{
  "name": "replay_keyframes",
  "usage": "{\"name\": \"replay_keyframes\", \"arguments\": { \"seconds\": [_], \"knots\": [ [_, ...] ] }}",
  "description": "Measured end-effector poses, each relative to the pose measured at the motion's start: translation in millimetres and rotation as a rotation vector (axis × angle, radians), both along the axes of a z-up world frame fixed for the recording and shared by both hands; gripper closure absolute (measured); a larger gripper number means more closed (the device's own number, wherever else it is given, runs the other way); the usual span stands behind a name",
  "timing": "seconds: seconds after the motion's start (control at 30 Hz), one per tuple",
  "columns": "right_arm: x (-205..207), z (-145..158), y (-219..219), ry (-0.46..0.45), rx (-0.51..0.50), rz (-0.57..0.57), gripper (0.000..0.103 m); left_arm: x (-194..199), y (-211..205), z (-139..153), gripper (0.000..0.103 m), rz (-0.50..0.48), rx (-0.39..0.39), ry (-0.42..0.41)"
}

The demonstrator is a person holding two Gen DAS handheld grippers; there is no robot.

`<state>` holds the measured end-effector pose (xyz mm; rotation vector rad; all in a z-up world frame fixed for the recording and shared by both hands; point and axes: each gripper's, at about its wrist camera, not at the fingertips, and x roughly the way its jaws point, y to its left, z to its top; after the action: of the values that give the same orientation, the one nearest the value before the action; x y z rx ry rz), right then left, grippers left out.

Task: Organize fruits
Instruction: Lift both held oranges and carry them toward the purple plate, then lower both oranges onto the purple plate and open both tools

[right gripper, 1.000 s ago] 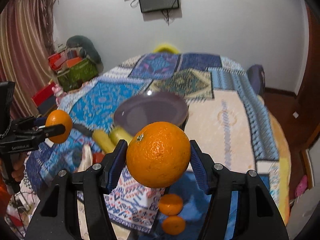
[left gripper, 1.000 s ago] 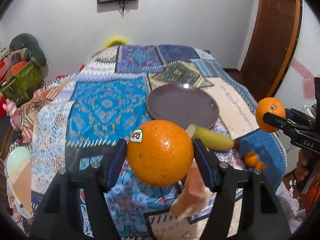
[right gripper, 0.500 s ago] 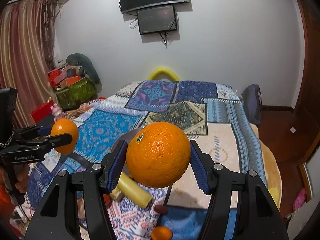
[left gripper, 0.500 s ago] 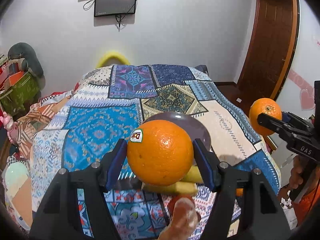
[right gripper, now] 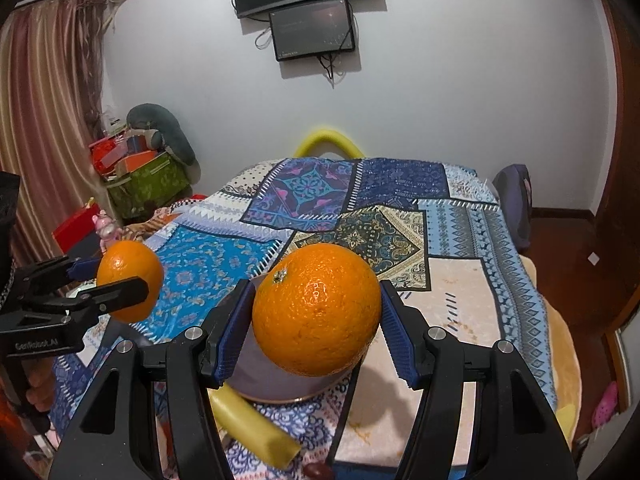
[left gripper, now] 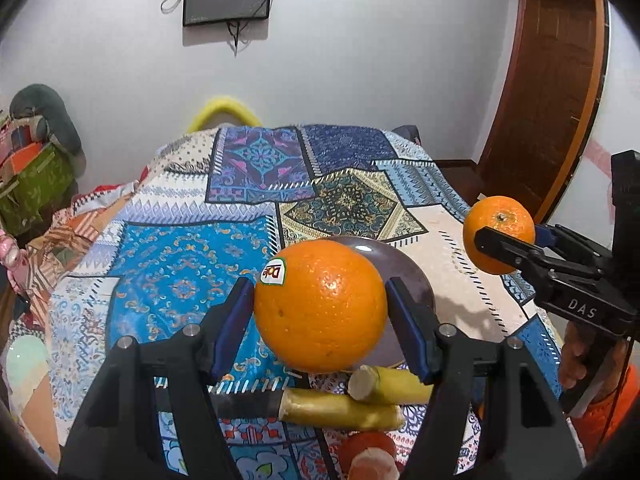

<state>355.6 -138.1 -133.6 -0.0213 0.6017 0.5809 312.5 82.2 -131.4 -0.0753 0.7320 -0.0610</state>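
My left gripper is shut on a large orange with a Dole sticker, held in the air in front of the purple-grey plate. My right gripper is shut on a second large orange, which hides most of the plate. Each wrist view catches the other gripper from the side: the right gripper at the right edge, the left gripper at the left edge. Two yellow stalks lie just in front of the plate. One stalk shows below the plate in the right wrist view.
The plate rests on a bed under a patchwork cover. A reddish fruit lies at the near edge. Boxes and a green bag stand to the left of the bed. A wooden door is on the right and screens hang on the far wall.
Both grippers have carried their oranges forward over the bed toward the plate. Plate and yellow stalks have slid down in both views, and the small oranges near the edge have dropped out of sight.
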Motion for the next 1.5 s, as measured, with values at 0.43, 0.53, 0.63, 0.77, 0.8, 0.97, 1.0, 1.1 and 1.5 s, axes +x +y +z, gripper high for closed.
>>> {"name": "replay_keyframes", "arguments": {
  "seconds": [0.43,0.53,0.63,0.77,0.8,0.97,1.0,1.1,1.5],
  "knots": [
    [49,-40,17,0.104,-0.064,0.021,0.045,57,3,-46,0.036,-0.036,-0.001,0.118],
    [61,-53,23,0.166,-0.060,0.044,0.045,68,1,-59,0.036,-0.048,-0.003,0.151],
    [68,-63,30,0.192,-0.086,0.064,0.045,80,1,-72,0.036,-0.047,-0.002,0.196],
    [73,-75,41,0.198,-0.144,0.085,0.045,90,-1,-86,0.036,-0.047,0.022,0.237],
    [74,-77,43,0.204,-0.148,0.091,0.045,92,-1,-88,0.036,-0.048,0.024,0.243],
    [82,-91,50,0.229,-0.191,0.108,0.045,101,-2,-97,0.036,-0.045,0.026,0.269],
    [84,-95,52,0.236,-0.204,0.106,0.045,103,-2,-98,0.036,-0.044,0.026,0.269],
    [88,-96,49,0.247,-0.185,0.106,0.045,108,-2,-99,0.036,-0.041,0.024,0.275],
    [90,-95,35,0.301,-0.143,0.100,0.039,108,3,-95,0.036,-0.018,-0.031,0.281]
  ]
}}
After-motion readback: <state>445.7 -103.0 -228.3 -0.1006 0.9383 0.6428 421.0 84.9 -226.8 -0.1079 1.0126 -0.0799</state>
